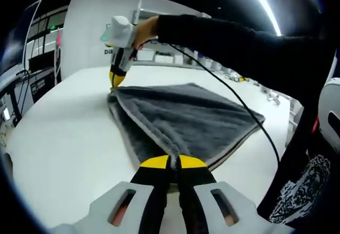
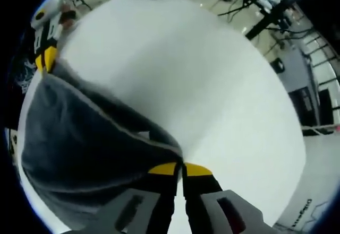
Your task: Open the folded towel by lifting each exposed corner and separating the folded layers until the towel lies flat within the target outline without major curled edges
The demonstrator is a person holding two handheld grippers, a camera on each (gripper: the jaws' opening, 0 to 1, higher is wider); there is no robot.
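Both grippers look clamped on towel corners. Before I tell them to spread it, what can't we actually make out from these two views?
- Target outline: no line visible on the white table; the grey towel may cover it.
- Layer count: left gripper jaws hide the pinched edge in the left gripper view.
- Towel's near edge: cut off by the rim in the right gripper view, behind the right gripper.
- Towel underside: hidden in both views.
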